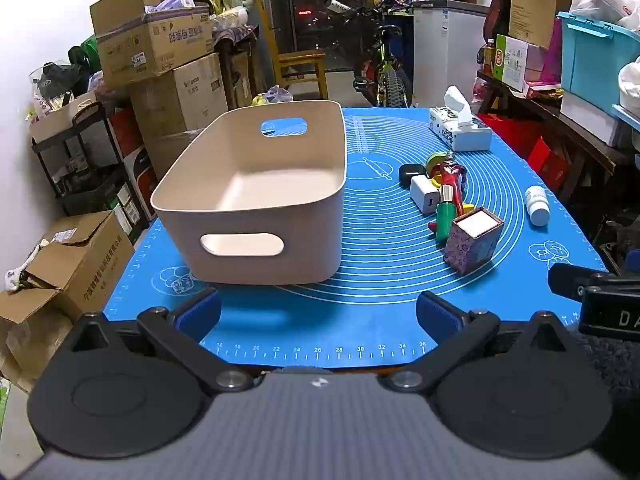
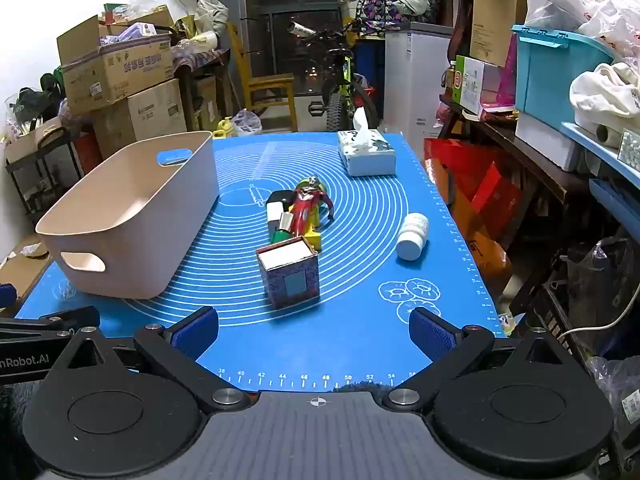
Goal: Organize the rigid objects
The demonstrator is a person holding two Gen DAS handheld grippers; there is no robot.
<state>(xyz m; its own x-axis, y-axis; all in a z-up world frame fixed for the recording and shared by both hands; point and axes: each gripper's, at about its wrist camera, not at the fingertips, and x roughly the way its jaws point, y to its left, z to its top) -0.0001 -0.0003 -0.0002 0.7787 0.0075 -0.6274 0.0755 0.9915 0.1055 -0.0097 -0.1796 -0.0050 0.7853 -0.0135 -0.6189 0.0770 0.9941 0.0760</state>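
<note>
Patterned box (image 2: 289, 276) stands upright on the mat (image 2: 360, 240), dead ahead of my right gripper (image 2: 314, 334), nearer it than my left gripper (image 1: 319, 314). Both grippers spread wide, empty; beige bin (image 1: 256, 208) waits left.

A beige bin (image 1: 256, 200) with cut-out handles stands upright and empty on the left of the blue mat (image 1: 360, 320). To its right lies a tight cluster: a black case (image 1: 409, 171), a white charger (image 1: 424, 193), a red figure (image 2: 305, 210) lying over yellow pieces, and a green bottle (image 1: 445, 220). A patterned box (image 2: 290, 277) stands nearest. A white bottle (image 2: 413, 236) lies on its side, apart to the right.
</note>
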